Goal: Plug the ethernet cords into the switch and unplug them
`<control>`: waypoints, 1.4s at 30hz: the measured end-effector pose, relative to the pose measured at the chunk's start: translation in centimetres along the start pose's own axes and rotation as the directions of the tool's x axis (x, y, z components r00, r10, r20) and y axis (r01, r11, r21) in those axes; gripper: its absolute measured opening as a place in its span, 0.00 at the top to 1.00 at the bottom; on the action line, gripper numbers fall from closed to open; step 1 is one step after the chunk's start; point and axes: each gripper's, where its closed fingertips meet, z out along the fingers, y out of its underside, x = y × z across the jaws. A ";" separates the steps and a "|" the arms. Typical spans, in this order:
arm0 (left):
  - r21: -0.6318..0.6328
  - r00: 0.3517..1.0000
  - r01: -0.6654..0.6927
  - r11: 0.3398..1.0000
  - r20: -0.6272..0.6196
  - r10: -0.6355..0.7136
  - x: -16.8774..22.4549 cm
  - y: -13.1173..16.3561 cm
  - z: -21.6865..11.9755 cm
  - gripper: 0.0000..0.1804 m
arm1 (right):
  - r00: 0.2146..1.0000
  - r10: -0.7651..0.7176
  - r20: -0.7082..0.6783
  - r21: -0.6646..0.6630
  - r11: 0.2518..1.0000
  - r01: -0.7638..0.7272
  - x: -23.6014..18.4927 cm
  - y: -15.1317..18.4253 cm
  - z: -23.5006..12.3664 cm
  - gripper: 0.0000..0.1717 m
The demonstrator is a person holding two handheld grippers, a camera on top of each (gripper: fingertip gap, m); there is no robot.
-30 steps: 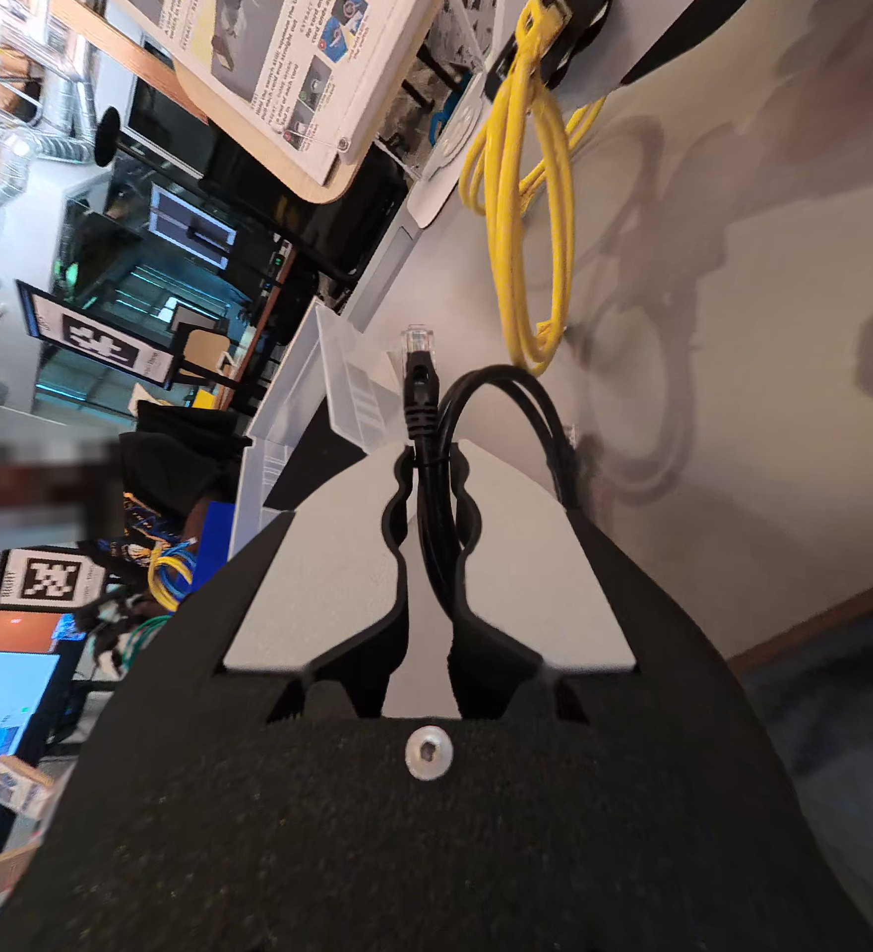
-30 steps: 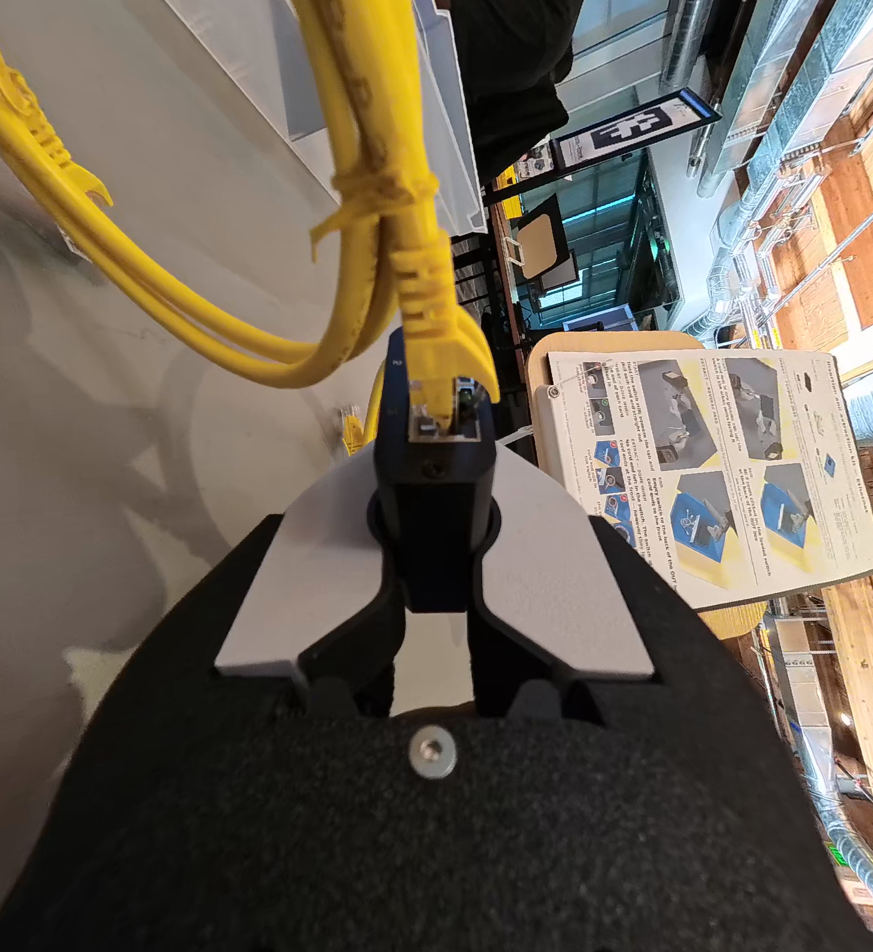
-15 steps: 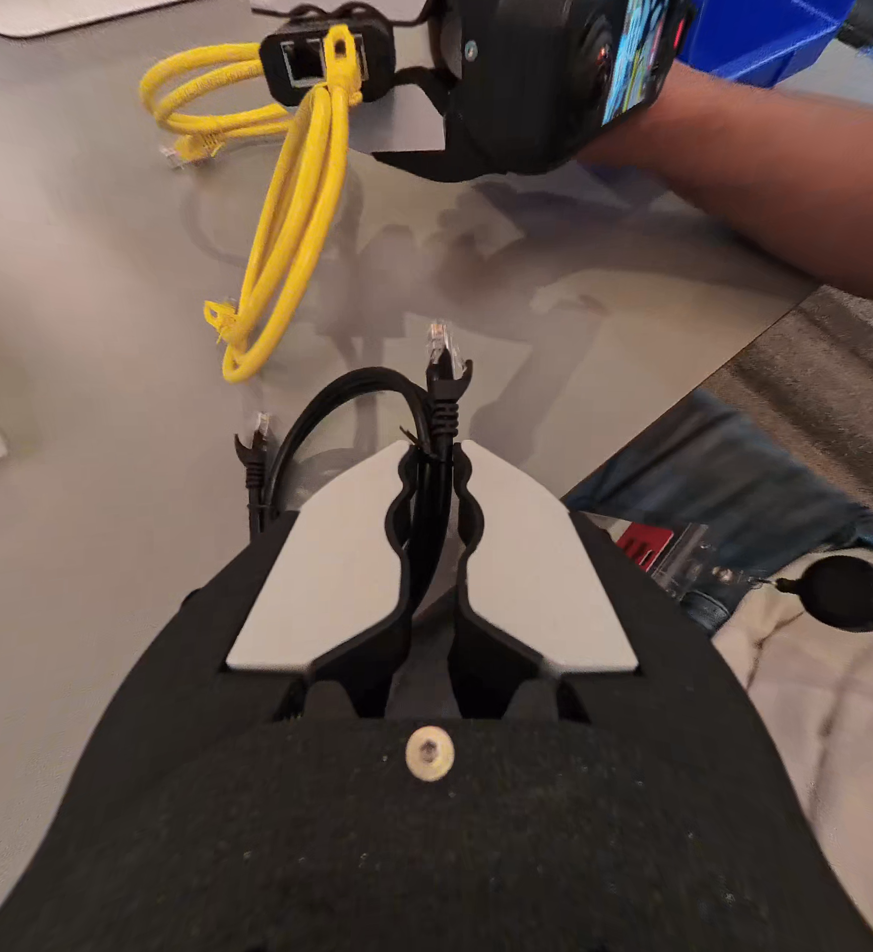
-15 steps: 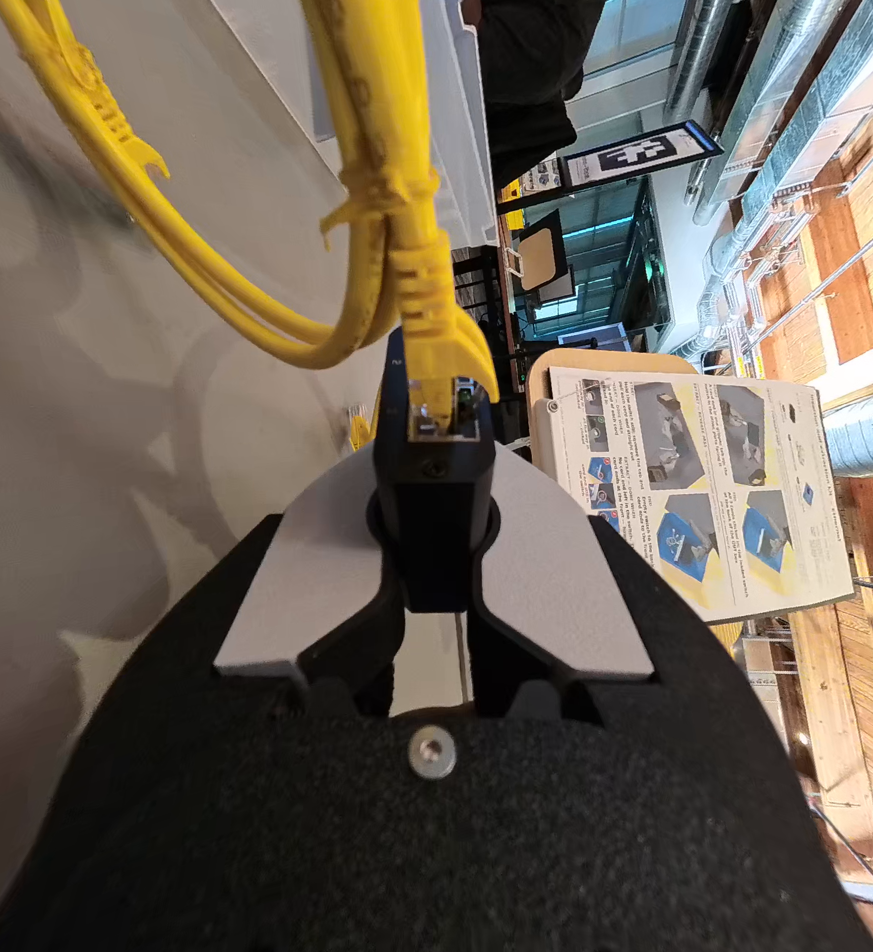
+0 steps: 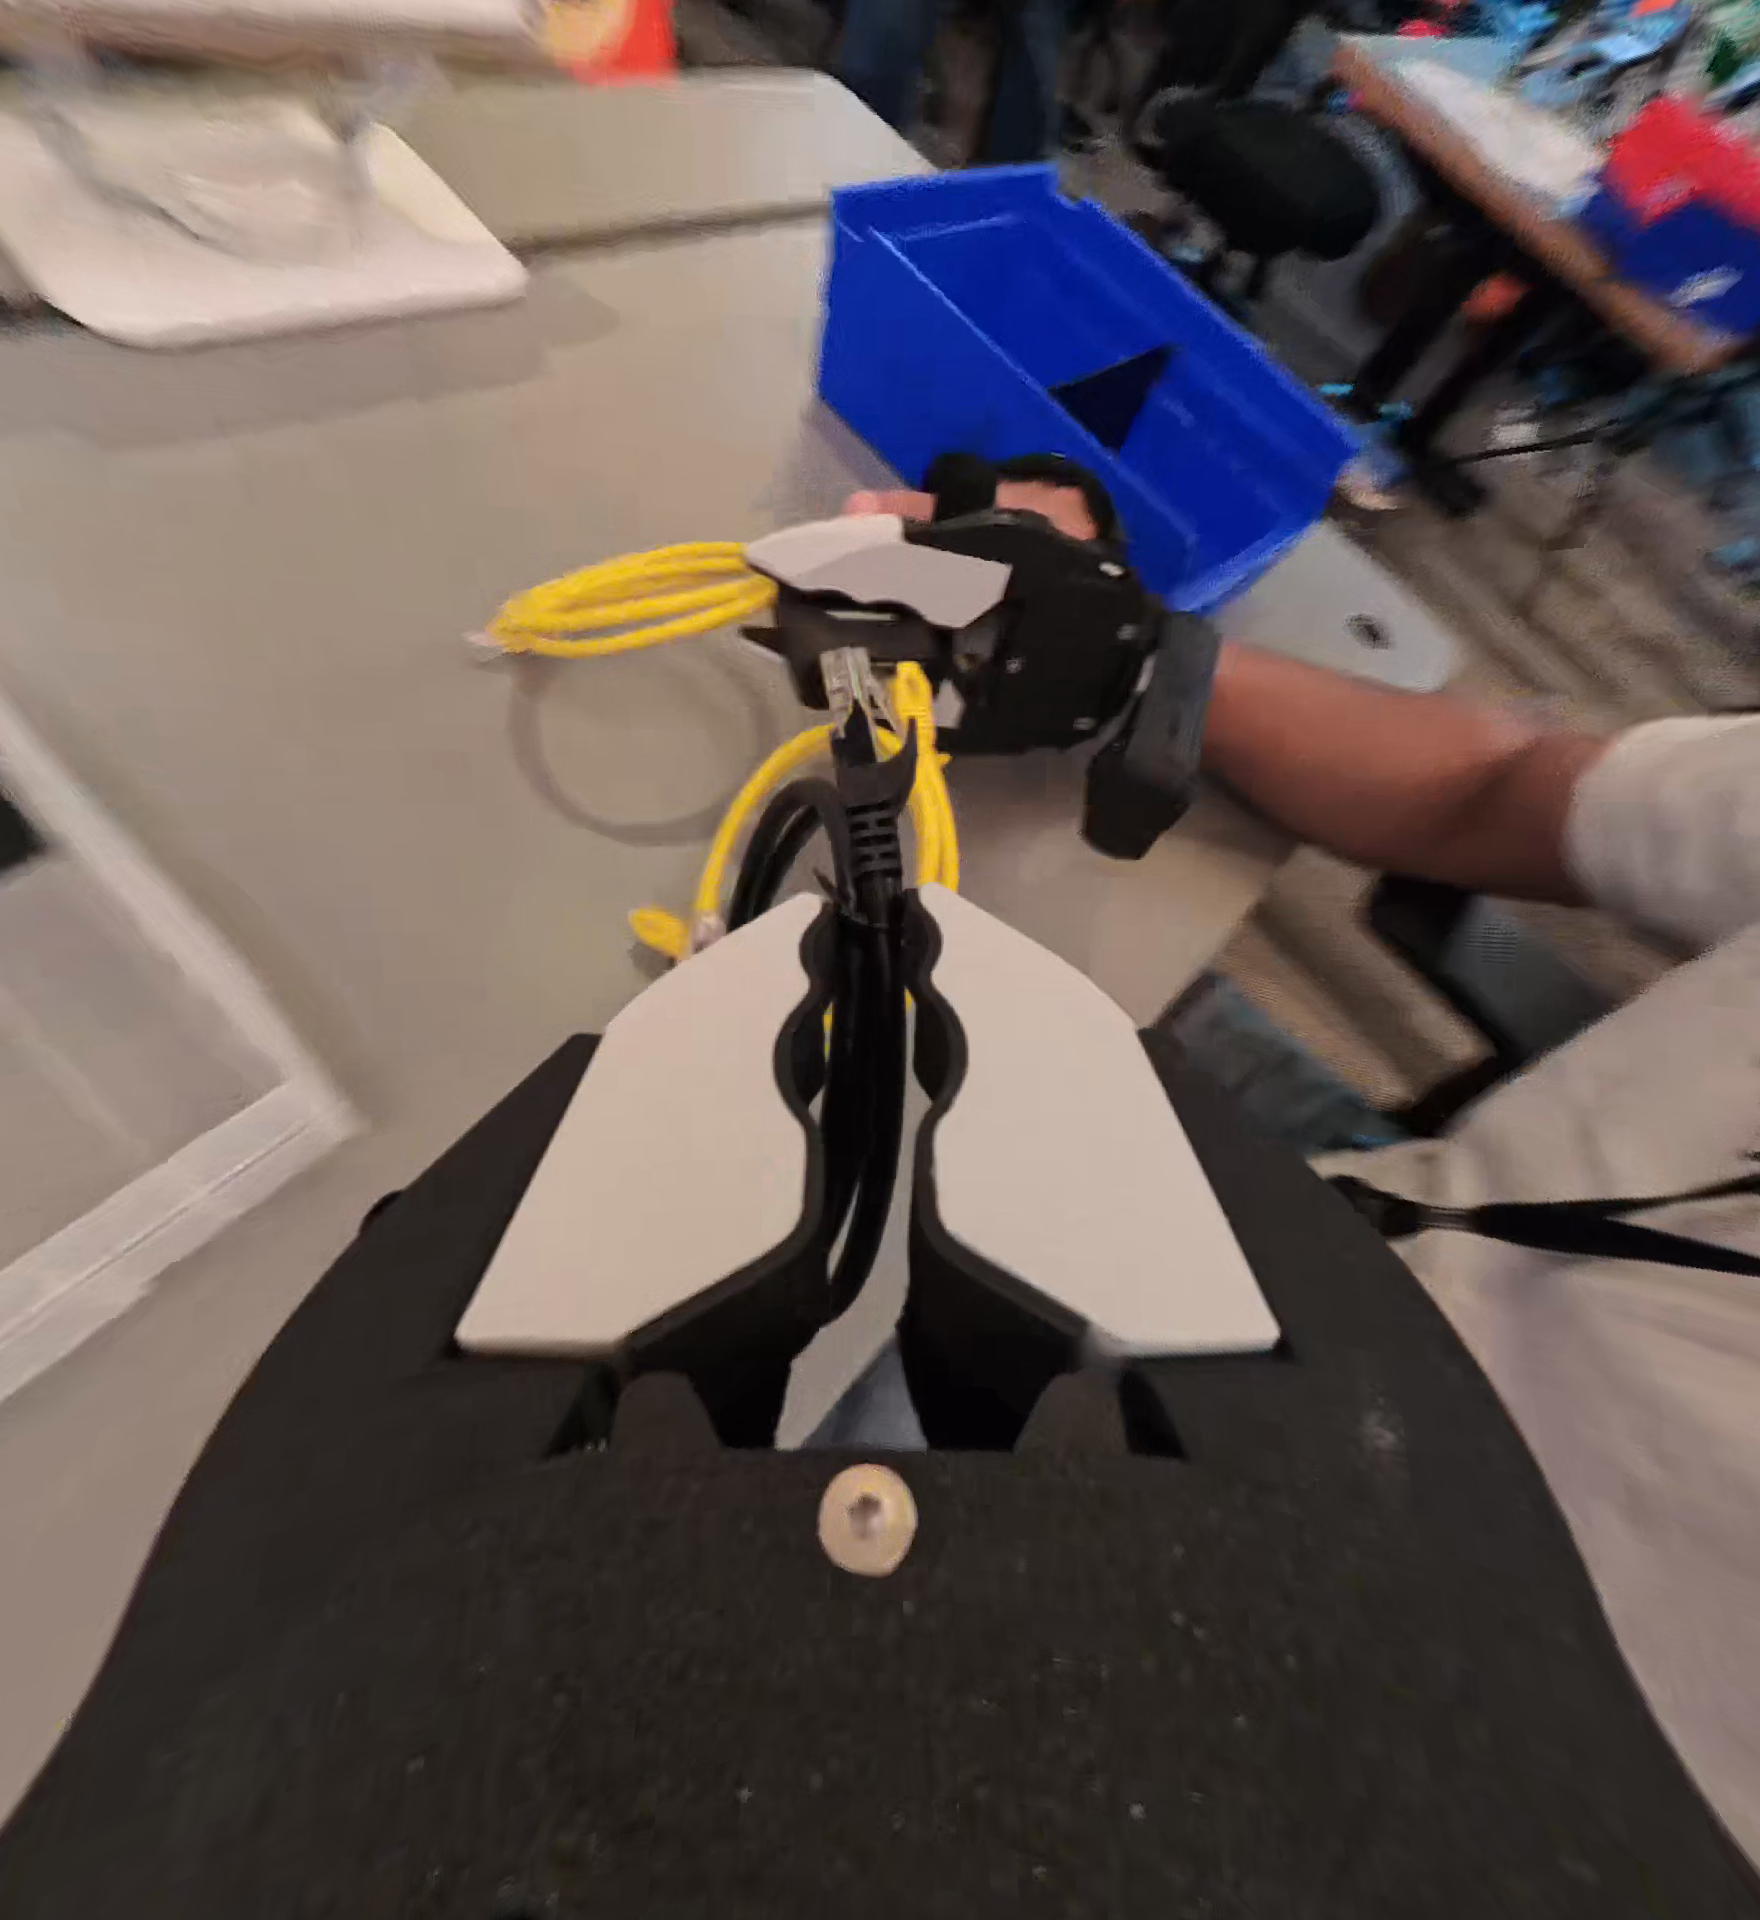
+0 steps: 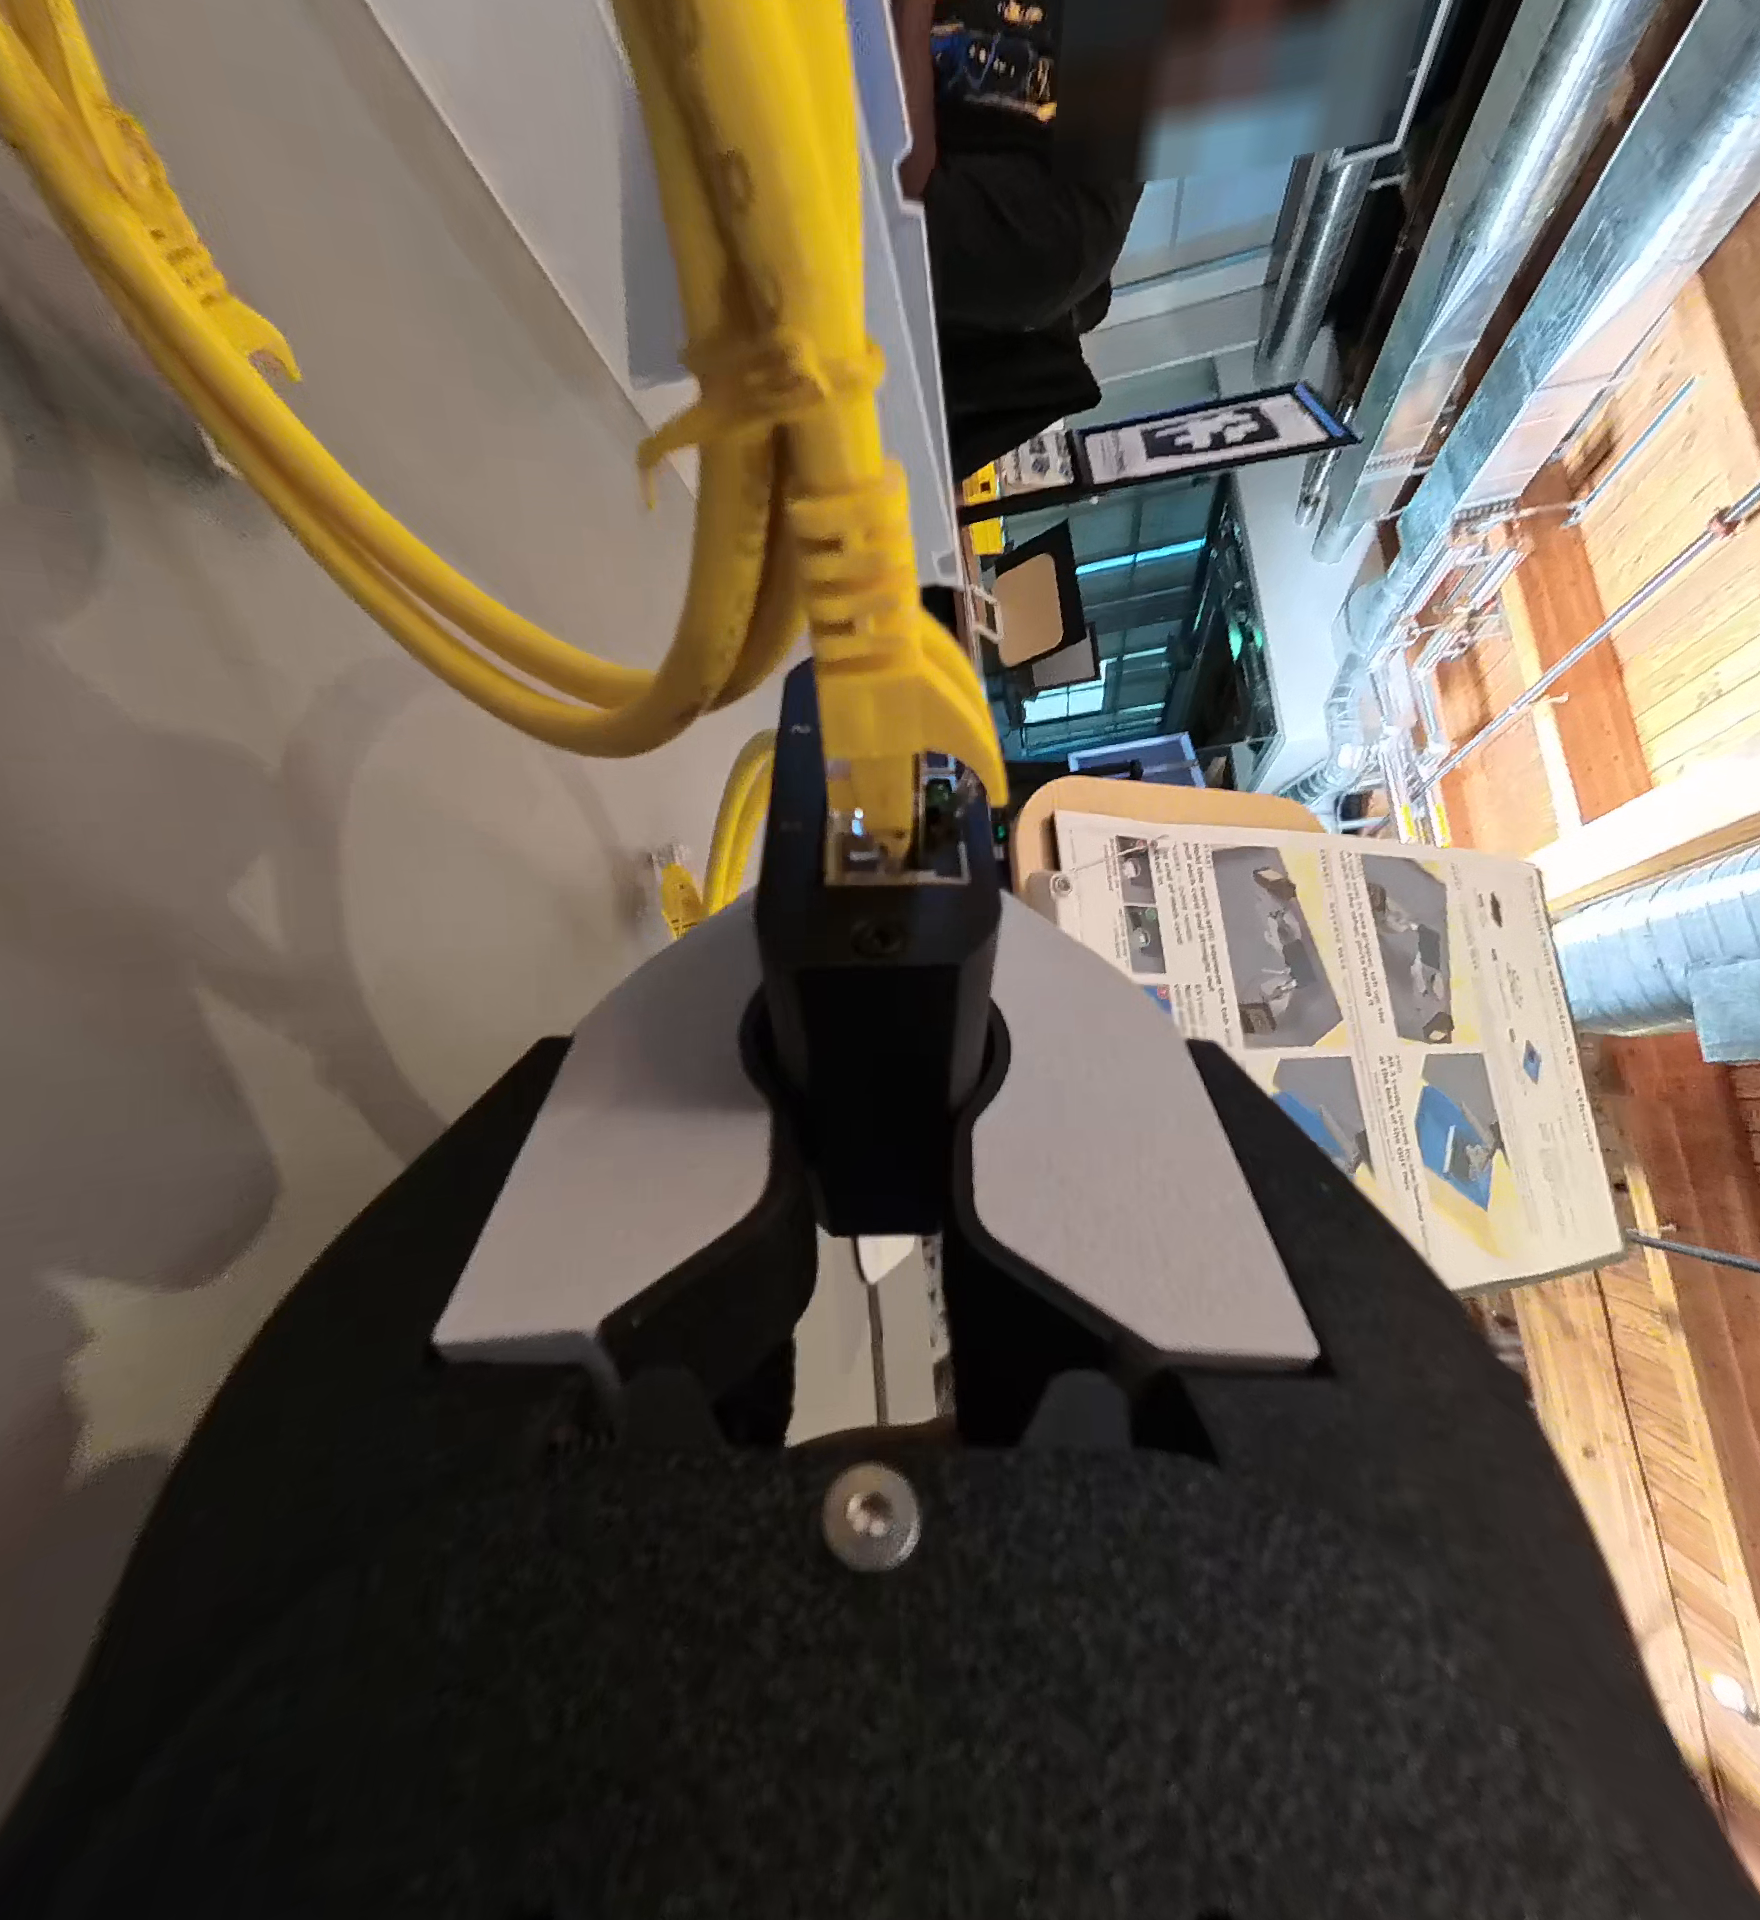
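Left gripper (image 5: 868,914) clamped on black ethernet cord (image 5: 871,831), clear plug tip at the switch (image 6: 871,935). Right gripper (image 6: 876,997) clamped on that switch above the bench (image 5: 232,623), yellow cord (image 6: 855,582) plugged in.

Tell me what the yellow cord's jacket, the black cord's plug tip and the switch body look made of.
Yellow cord: smooth, slightly glossy plastic or rubber jacket that bends in loops.
Black cord's plug tip: clear hard plastic, see-through.
Switch: dark, rigid, matte casing with sharp edges; metal or plastic, cannot tell.
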 end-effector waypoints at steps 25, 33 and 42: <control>-0.166 0.808 0.382 0.909 -0.416 -0.416 -2.9 -4.1 5.8 0.94 | 0.999 0.039 0.019 -0.002 0.999 -0.039 0.0 0.1 0.2 0.85; -0.104 0.629 0.630 0.769 -0.512 -0.585 -4.9 -2.2 8.3 0.94 | 0.999 0.037 0.015 -0.006 0.999 -0.037 -0.1 -0.1 0.1 0.85; -0.136 0.577 0.678 0.722 -0.510 -0.638 -5.1 -0.9 8.4 0.94 | 0.997 0.075 0.017 -0.028 0.997 -0.075 0.0 0.2 0.2 0.85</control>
